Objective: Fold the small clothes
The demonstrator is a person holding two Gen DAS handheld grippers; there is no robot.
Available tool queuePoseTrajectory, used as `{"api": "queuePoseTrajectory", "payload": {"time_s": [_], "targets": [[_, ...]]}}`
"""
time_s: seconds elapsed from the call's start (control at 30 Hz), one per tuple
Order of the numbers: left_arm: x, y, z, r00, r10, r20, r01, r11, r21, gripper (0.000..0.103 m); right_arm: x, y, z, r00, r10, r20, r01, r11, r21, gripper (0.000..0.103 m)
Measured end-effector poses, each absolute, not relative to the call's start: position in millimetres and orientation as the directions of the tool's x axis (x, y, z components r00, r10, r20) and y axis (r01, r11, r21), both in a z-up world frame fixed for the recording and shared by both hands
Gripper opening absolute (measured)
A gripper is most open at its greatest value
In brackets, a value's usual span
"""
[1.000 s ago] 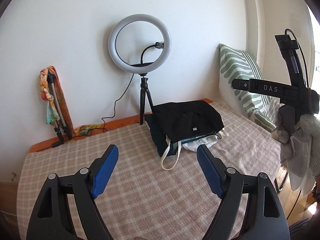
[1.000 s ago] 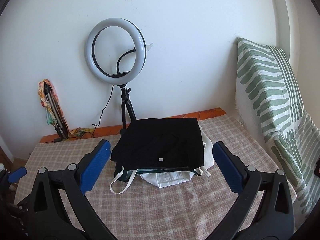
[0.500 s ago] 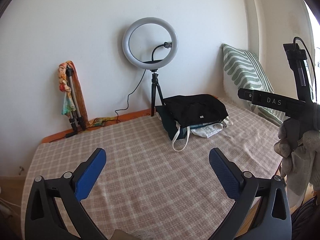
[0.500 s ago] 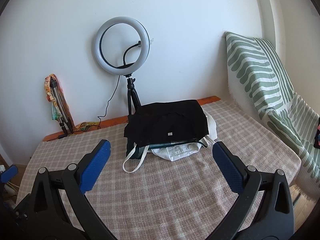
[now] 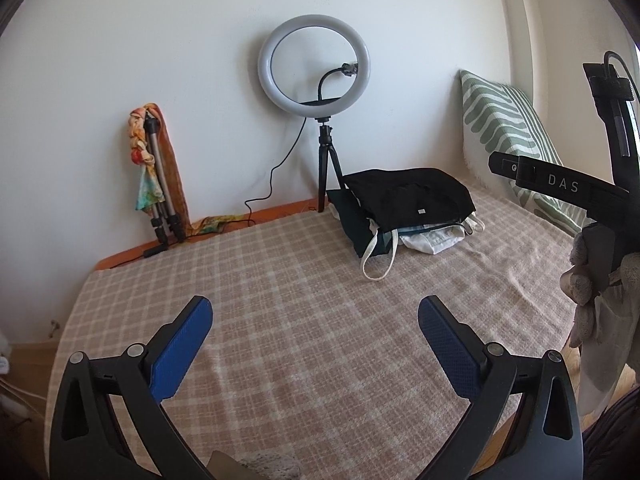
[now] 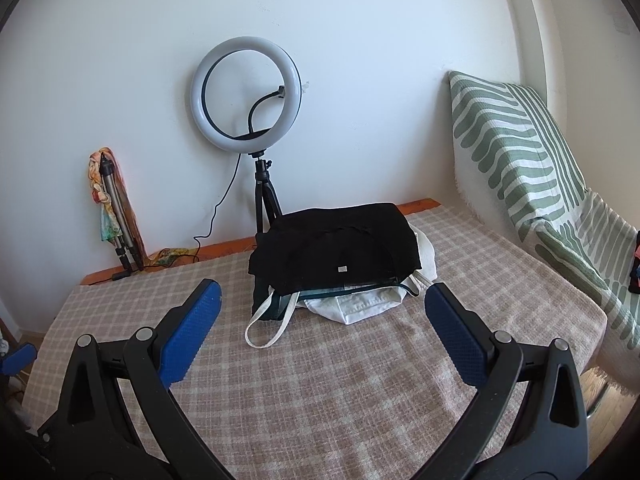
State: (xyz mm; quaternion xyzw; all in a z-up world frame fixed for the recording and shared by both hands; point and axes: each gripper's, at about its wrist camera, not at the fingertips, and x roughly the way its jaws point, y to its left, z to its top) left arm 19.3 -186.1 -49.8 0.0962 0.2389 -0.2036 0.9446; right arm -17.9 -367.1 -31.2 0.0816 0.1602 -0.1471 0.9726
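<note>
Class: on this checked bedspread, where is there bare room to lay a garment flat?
The near half of the beige checked bedspread is bare, in front of the stack of folded clothes. It is crowded at the back by the white ring light.

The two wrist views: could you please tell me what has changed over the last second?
Both grippers drew back from the pile of folded clothes, which looks smaller. The left gripper opened wider; the right gripper stayed open. Nothing was grasped or released; the pile never moved.
</note>
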Motion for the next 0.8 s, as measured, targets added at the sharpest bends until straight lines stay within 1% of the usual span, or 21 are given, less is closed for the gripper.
{"api": "queuePoseTrajectory", "payload": {"time_s": [0.17, 0.8], "targets": [[18.1, -185.7, -51.7, 0.807, -0.322, -0.495, 0.42, 0.902, 0.098, 0.102, -15.9, -366.3, -34.4, 0.904, -0.27, -0.332, 0.316, 0.944, 0.091, 0.103], [19.7, -185.0, -53.3, 0.806, -0.312, -0.503, 0.411, 0.906, 0.097, 0.102, -16.0, -374.8, -39.5, 0.901, -0.27, -0.339, 0.331, 0.934, 0.136, 0.103]]}}
